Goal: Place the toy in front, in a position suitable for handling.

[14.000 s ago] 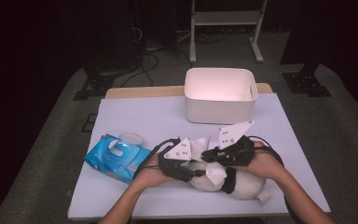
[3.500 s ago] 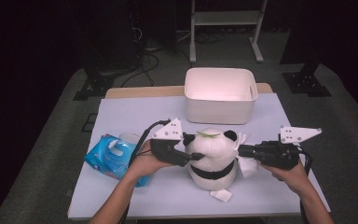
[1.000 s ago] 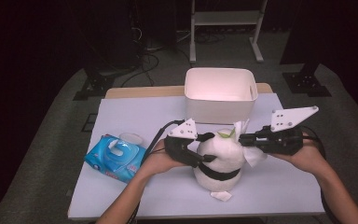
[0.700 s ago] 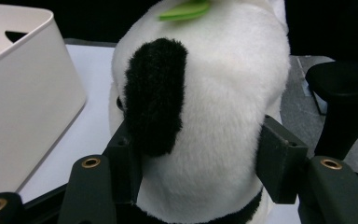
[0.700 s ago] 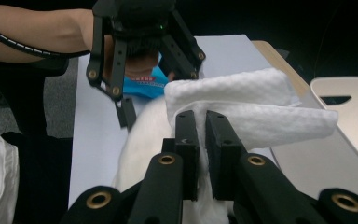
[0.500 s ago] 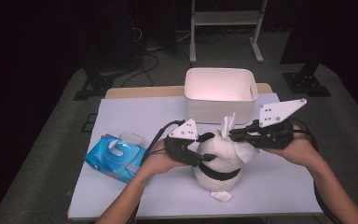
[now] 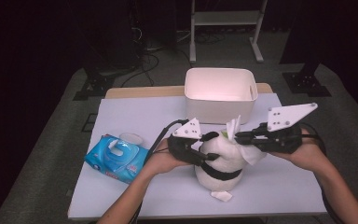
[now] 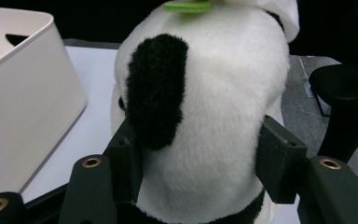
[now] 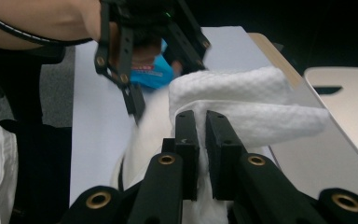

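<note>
A black-and-white panda plush sits upright on the white table. My left gripper reaches in from the left and is shut on its head; in the left gripper view both pads press into the white fur of the plush. My right gripper comes from the right at the top of the head, shut on a folded white wipe. In the right gripper view the jaws pinch the wipe against the plush, with the left gripper beyond it.
A white bin stands just behind the plush, close to both grippers. A blue pack of wipes lies at the left. A crumpled white wipe lies at the plush's base. Beyond the table, the floor has stands and cables.
My right gripper has shifted a little to the left with the wipe, across the top of the plush's head. The left gripper has kept its hold and not moved.
</note>
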Tool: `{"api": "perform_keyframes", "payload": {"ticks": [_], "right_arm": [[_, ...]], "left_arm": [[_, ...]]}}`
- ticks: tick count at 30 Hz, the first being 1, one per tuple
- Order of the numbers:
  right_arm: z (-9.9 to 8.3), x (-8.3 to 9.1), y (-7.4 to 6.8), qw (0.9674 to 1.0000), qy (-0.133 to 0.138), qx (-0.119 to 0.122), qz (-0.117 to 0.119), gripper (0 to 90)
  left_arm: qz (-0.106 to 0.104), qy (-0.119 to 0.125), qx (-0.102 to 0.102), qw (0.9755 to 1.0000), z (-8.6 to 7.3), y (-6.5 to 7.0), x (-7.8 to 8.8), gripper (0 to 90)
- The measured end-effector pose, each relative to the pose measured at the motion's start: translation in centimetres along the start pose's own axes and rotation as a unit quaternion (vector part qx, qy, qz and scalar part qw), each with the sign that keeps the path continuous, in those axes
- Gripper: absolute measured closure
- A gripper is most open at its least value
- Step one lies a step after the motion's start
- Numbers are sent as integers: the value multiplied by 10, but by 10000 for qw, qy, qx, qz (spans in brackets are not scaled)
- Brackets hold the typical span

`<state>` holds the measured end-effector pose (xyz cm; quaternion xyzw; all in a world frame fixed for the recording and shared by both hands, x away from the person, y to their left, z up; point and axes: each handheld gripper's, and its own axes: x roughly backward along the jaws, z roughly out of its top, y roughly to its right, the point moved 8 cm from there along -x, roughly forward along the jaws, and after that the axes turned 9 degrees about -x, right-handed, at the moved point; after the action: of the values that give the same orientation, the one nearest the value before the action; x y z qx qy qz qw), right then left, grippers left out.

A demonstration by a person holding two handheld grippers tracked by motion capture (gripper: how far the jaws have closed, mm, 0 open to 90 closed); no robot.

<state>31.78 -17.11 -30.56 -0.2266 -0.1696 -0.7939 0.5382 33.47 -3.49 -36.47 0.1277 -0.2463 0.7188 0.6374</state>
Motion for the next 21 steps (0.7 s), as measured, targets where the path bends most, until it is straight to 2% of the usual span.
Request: {"api": "perform_keyframes", "payload": {"ticks": [3,6,11,14,17,19,21], "right_arm": [[12,-15,-7,9997,-86,191,92,832],[16,-22,-5,9994,-207,282,67,832],[8,-12,9,9993,-243,167,-208,833],[-2,-2,17,9989,-286,28,-371,833],[-6,3,17,9991,-243,-62,-353,833],[-5,4,14,9991,-233,-23,-349,832],[1,3,11,9995,-192,3,-251,832]], "left_arm": [[2,-68,-96,9999,5,3,-3,413],[17,-87,-91,9999,3,2,-2,415],[25,17,49,10000,-2,-1,2,415],[21,28,45,10000,-2,-1,1,415],[8,-23,-22,10000,0,0,0,416],[-2,-37,-17,10000,2,1,-1,417],[6,-26,-42,10000,4,1,-4,417]]}}
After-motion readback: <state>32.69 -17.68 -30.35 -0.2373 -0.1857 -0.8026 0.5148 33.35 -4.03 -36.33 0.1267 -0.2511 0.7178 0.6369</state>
